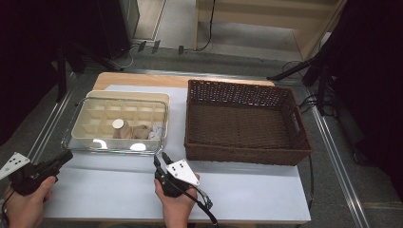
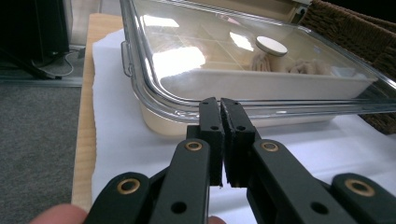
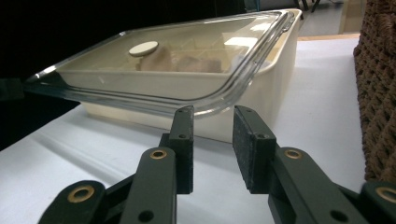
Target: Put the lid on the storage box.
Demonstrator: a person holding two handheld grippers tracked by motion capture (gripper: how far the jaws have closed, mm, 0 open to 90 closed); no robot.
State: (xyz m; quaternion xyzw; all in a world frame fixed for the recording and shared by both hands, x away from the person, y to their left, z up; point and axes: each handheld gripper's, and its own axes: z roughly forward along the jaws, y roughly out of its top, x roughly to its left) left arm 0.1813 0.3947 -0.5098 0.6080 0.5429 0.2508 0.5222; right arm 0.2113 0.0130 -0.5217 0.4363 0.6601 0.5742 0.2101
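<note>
- The bench [image 1: 247,185] carries a wicker basket [image 1: 247,90] at the right and a cream divided box [image 1: 81,135] at the left, the two near each other but apart.
- The box lies with its long axis across the bench, left to right, one long side facing the person; a clear lid [image 1: 76,111] sits over it, skewed a little, its rim overhanging the near wall.
- A round knob [image 1: 118,124] rests on the lid, with rolled cloth items [image 1: 135,131] in the compartments below.
- The step in hand looks like the approach to lift the lid: both tools wait just short of the near rim.
- The right hand-held gripper [image 1: 159,159] points at the near right corner, jaws partly open and empty.
- The left hand-held gripper [image 1: 66,156] aims at the near left corner, jaws closed on nothing.
- Next, I judge, the left one must open, and each must slide over the overhanging rim before closing.
</note>
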